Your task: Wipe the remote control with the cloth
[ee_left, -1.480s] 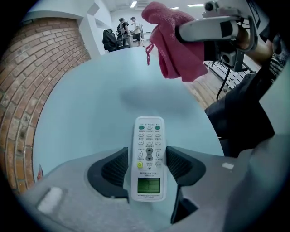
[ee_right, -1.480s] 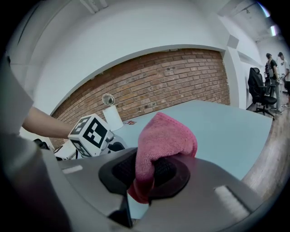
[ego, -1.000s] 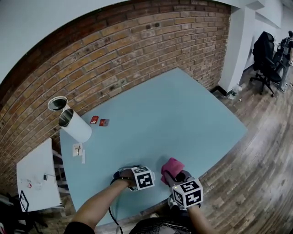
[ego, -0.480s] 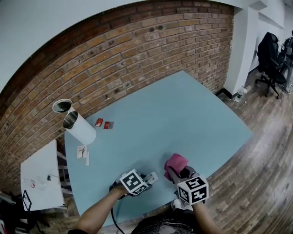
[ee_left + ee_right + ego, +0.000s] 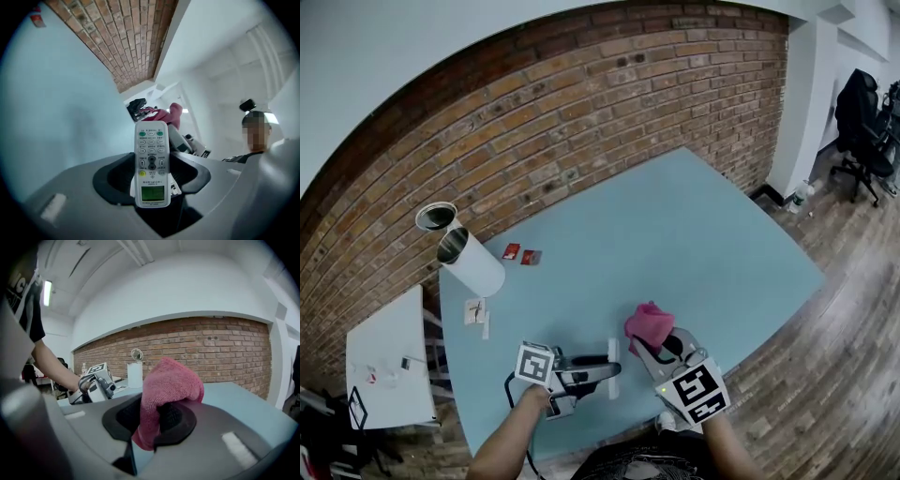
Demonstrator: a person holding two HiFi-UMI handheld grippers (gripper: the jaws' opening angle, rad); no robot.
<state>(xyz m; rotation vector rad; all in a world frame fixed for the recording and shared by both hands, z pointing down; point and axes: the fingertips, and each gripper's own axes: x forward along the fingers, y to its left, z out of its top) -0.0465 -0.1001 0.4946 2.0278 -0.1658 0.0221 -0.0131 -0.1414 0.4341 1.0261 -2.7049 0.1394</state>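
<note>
left gripper point(image 5: 598, 371): clamped wide across remote control point(image 5: 151, 164), lower centre of head view | right gripper point(image 5: 650, 346): pinched on cloth point(image 5: 168, 385), just right of it | handling: remote judged light, rigid, slick, best gripped at display end; cloth soft, limp

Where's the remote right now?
The remote is clamped in the left gripper, held over the table's near edge in the head view, just left of the cloth in the right gripper.
</note>
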